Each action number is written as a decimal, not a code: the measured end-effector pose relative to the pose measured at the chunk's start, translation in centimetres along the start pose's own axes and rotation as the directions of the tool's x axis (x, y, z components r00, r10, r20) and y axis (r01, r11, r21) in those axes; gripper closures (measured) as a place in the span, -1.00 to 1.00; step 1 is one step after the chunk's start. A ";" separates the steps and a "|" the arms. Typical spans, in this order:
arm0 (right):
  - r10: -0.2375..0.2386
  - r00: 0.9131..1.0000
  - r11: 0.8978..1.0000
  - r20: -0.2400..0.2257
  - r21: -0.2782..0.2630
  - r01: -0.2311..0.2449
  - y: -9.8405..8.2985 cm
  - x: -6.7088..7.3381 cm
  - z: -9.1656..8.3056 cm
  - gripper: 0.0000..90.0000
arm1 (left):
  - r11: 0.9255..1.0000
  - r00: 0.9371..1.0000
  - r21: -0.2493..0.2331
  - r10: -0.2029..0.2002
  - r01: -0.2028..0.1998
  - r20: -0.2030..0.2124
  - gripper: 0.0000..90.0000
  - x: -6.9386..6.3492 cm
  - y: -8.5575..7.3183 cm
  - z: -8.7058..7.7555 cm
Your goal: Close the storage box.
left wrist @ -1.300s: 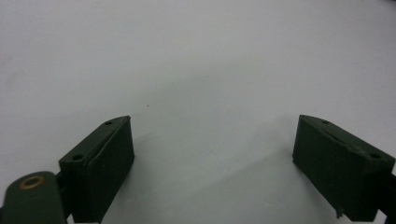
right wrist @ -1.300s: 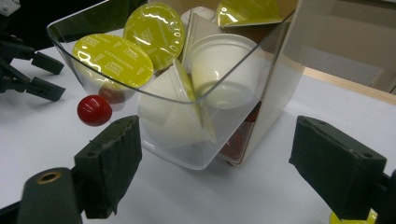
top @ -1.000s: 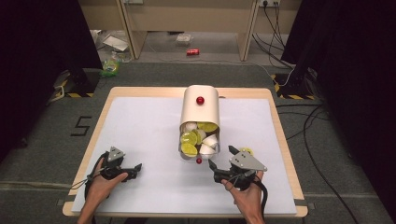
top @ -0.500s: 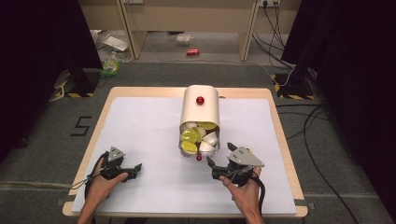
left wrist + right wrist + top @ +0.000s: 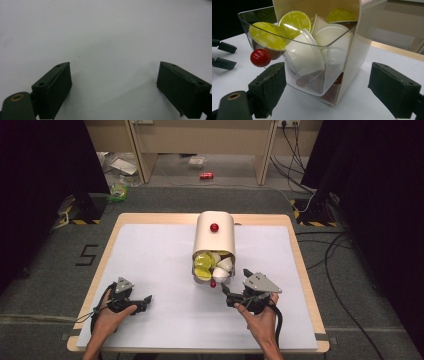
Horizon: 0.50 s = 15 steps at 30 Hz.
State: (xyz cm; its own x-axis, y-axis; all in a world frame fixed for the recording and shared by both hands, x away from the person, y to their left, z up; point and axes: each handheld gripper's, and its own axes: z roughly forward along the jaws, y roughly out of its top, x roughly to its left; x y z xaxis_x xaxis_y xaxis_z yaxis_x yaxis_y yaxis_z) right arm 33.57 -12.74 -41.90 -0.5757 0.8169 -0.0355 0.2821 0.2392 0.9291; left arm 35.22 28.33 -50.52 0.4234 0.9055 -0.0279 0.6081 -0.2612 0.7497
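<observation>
Right tongs (image 5: 234,282) spread wide, nothing between them, just short of the clear drawer (image 5: 294,62) pulled out of the cream capsule box (image 5: 214,236). Drawer holds yellow-lidded and white capsules; red knob (image 5: 260,57) on its front. Left tongs (image 5: 146,301) also apart, low over bare white tabletop (image 5: 150,255), well apart from the box.

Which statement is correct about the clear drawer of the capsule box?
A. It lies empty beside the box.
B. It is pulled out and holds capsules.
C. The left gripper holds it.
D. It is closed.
B: the clear drawer sticks out of the cream box, with green-lidded and white capsules inside.
</observation>
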 end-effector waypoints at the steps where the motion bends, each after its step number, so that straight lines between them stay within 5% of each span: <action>1: 0.001 1.000 1.000 0.001 0.001 -0.001 0.0 0.0 0.1 -0.67 | 1.000 1.000 0.000 0.000 0.000 0.001 -0.74 0.0 0.0 0.0; 15: 0.006 1.000 1.000 0.019 0.002 -0.006 0.3 -0.6 1.0 -0.67 | 1.000 1.000 0.001 0.001 -0.001 0.000 -0.74 0.0 0.0 0.0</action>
State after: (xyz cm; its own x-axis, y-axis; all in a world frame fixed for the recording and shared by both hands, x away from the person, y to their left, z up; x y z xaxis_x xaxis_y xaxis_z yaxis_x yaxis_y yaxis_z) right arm 34.79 -12.66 -42.01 -0.5595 0.8280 -0.0373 0.2866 0.2355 0.9287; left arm 35.22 28.34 -50.51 0.4240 0.9053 -0.0277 0.6082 -0.2619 0.7493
